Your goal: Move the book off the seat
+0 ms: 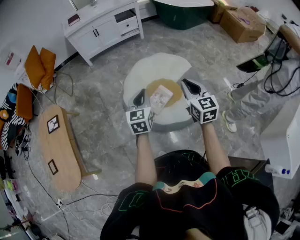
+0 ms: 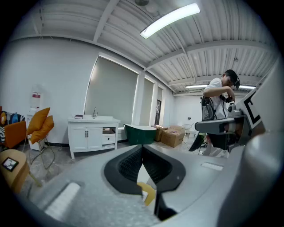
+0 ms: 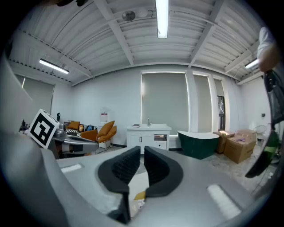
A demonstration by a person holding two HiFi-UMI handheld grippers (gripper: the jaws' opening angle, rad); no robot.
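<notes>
The book point(image 1: 161, 97) lies on the round seat point(image 1: 154, 65), flanked by the left tongs point(image 1: 139, 98), closed and empty, and the right tongs point(image 1: 190, 86), all but closed on nothing, seemingly poised to take it.

Grey marble floor point(image 1: 103, 93), white cabinet point(image 1: 105, 26), green tub point(image 1: 180, 14), cardboard boxes point(image 1: 243, 23) & wood bench point(image 1: 61, 154)
</notes>
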